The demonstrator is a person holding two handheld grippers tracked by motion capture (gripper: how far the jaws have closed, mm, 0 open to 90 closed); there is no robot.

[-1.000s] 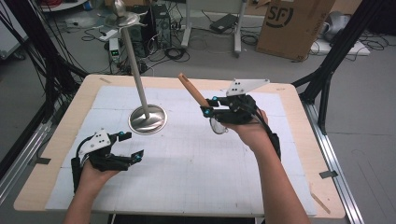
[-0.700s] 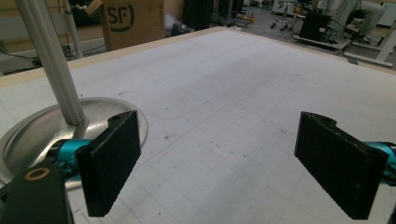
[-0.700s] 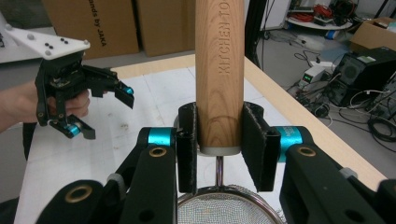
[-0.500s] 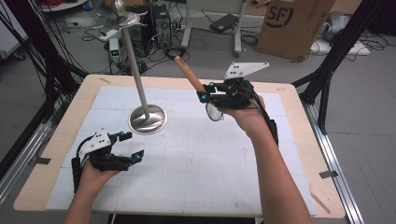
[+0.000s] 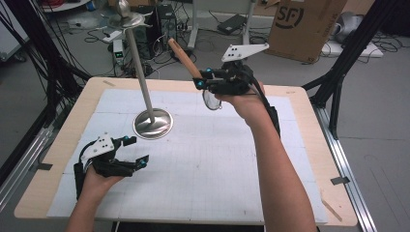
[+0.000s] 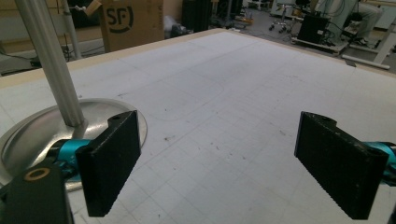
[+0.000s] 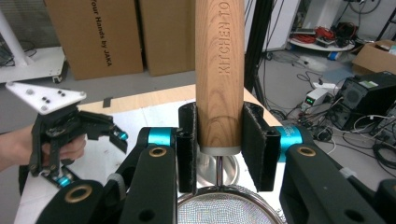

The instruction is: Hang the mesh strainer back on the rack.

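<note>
My right gripper (image 5: 203,80) (image 7: 219,145) is shut on the wooden handle (image 5: 184,57) (image 7: 219,70) of a small strainer, held above the far middle of the table. The handle slants up to the left, and the mesh bowl (image 5: 211,100) (image 7: 225,211) hangs below the jaws. My left gripper (image 5: 137,151) (image 6: 224,172) rests at the near left of the table, open with nothing between its pads. Just beyond it stands a metal stand with a round base (image 5: 153,123) (image 6: 37,135) and a tall pole (image 5: 140,67) (image 6: 49,65).
The white gridded mat (image 5: 208,169) covers a wooden table (image 5: 319,159). A cardboard box (image 5: 303,24), cables and equipment lie on the floor beyond the far edge. Black frame posts (image 5: 353,53) stand at the right and left sides.
My right gripper has risen and moved toward the far edge with the strainer in it, the handle now tilted more steeply. The left gripper has not moved.
</note>
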